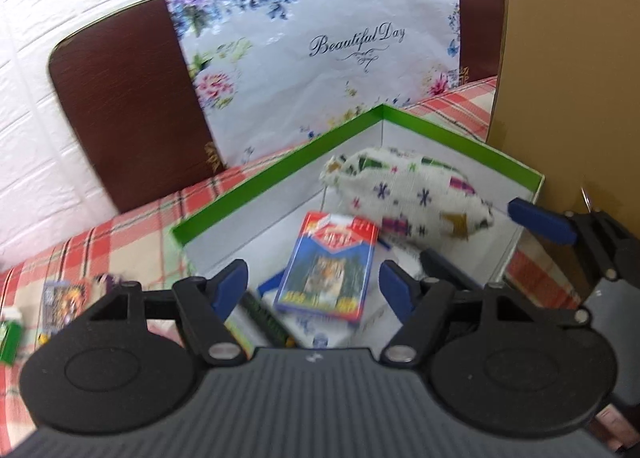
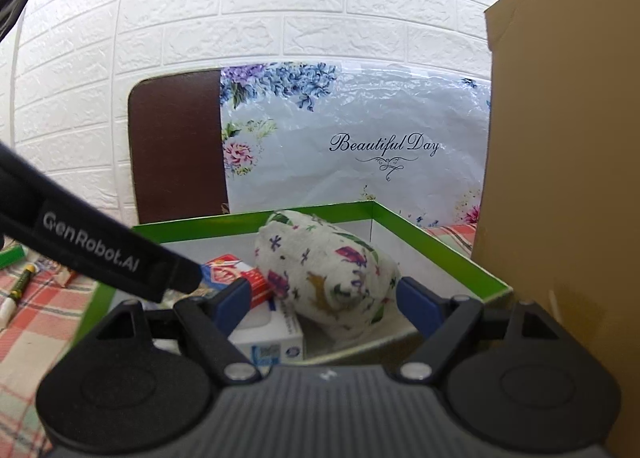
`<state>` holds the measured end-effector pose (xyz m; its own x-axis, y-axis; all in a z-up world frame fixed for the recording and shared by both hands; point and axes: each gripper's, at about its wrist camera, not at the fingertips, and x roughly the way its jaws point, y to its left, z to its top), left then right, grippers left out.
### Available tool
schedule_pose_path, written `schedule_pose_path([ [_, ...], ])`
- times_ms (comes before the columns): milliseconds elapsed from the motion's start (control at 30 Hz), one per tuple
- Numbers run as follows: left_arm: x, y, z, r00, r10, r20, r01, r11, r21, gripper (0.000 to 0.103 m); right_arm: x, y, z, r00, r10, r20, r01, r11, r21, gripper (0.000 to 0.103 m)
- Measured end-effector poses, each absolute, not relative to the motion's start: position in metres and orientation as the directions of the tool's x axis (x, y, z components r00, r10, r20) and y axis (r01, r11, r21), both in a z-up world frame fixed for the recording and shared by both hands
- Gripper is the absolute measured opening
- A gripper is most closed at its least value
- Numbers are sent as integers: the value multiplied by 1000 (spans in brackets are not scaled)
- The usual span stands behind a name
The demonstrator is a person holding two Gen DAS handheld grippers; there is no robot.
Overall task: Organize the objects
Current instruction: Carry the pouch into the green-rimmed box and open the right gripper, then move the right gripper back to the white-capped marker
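We saw a green-rimmed box (image 1: pixel 280 173) with white inner walls on the checked cloth (image 1: pixel 132 234), a cardboard sheet (image 1: pixel 560 77) standing at its right. Inside lay a patterned pouch (image 1: pixel 408 189) toward the far right corner, a card pack (image 1: pixel 328 270) with a tiger picture propped on a white carton (image 2: pixel 276 338), and a dark green stick (image 1: pixel 268 322) near the front left. Our left gripper (image 1: pixel 312 282) hung over the box with jaws apart, touching nothing; the card pack showed in the gap below. Our right gripper (image 2: pixel 324 298) also stood open, the pouch between its pads but not pressed. Outside the box, small packets (image 1: pixel 64 298) lay on the cloth at the left.
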<state>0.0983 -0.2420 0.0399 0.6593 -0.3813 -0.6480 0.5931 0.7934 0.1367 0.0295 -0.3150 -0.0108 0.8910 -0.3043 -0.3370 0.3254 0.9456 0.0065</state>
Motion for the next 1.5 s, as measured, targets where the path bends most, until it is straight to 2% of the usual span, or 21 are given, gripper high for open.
schedule_pose_path([
  [667, 52, -189, 42, 691, -329, -643, 514, 850, 117, 79, -13, -267, -7, 896, -266, -355, 276, 961, -24, 84],
  [1000, 43, -156, 31, 700, -287, -654, 462, 880, 108, 80, -23, -262, -8, 895, -241, -375, 266, 964, 16, 84],
  [1500, 55, -93, 11, 703, -217, -678, 350, 934, 65, 80, -18, -206, 5, 927, -132, -351, 137, 991, -12, 84],
])
